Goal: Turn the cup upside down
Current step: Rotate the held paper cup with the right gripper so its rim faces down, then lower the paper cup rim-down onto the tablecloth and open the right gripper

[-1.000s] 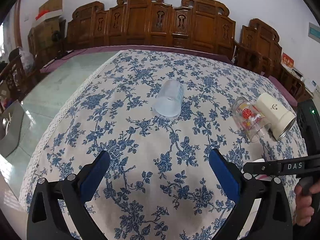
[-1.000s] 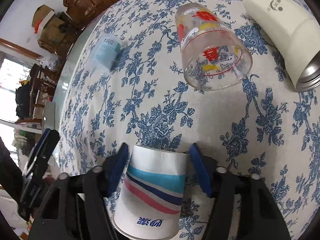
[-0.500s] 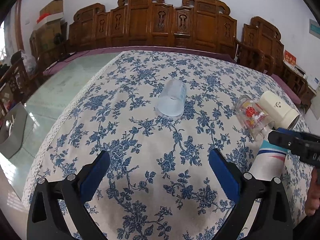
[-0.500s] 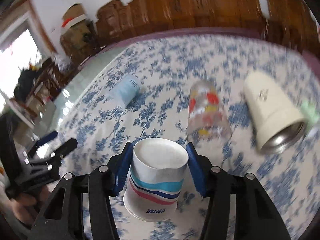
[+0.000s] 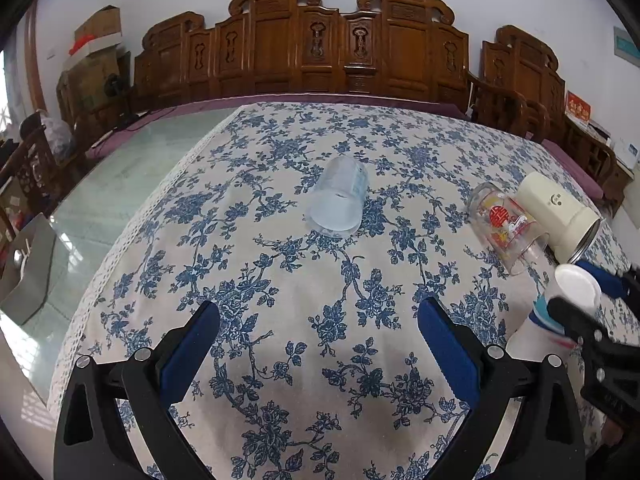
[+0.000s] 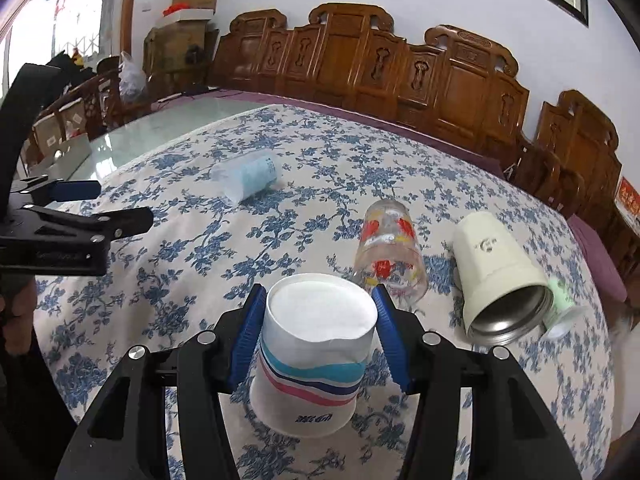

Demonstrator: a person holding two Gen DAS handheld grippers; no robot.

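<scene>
My right gripper (image 6: pixel 320 334) is shut on a white paper cup (image 6: pixel 312 368) with blue and pink stripes. The cup is upside down, base up, its rim at or just above the floral tablecloth (image 6: pixel 200 248). The same cup shows at the right edge of the left wrist view (image 5: pixel 560 312), between the right gripper's fingers (image 5: pixel 576 328). My left gripper (image 5: pixel 320 344) is open and empty, hovering over the cloth near the front.
A pale blue plastic cup (image 5: pixel 340 200) lies on its side mid-table. A printed clear glass (image 6: pixel 390 252) and a cream metal-lined tumbler (image 6: pixel 500 272) lie on their sides at the right. Carved wooden chairs (image 5: pixel 320 52) line the far side. Bare glass tabletop (image 5: pixel 132 176) lies left.
My right gripper has rotated the striped cup from tilted on its side to upright with base up, and lowered it toward the cloth. The left gripper has stayed still.
</scene>
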